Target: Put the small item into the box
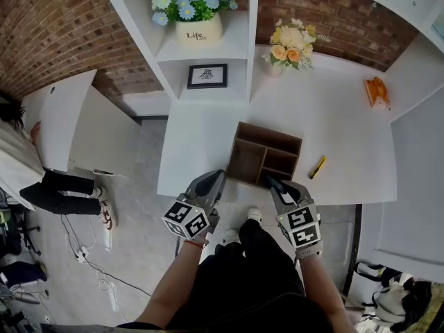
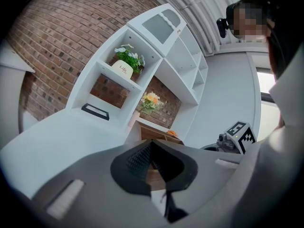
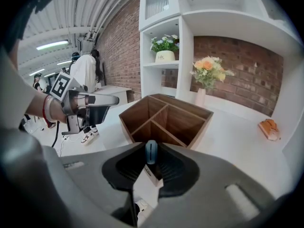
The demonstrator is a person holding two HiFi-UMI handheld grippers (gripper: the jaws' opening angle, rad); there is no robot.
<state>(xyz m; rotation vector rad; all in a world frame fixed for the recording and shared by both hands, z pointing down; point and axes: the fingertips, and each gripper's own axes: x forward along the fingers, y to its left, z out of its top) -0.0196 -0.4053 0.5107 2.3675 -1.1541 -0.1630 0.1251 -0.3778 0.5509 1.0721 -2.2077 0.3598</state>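
A brown wooden box (image 1: 264, 155) with open compartments stands near the front edge of the white table (image 1: 340, 123). My right gripper (image 1: 273, 183) hovers just in front of the box, shut on a small blue-grey item (image 3: 151, 153) that stands upright between its jaws. In the right gripper view the box (image 3: 186, 125) lies straight ahead and below. My left gripper (image 1: 216, 180) hangs at the box's front left corner, with its jaws together and nothing between them. In the left gripper view the box (image 2: 153, 133) shows just beyond the jaw tips.
A small yellow item (image 1: 317, 166) lies on the table right of the box. An orange object (image 1: 375, 91) sits at the far right. A flower vase (image 1: 291, 48), a framed picture (image 1: 207, 75) and a flower pot (image 1: 198, 29) stand behind. A person (image 1: 19, 159) is at the left.
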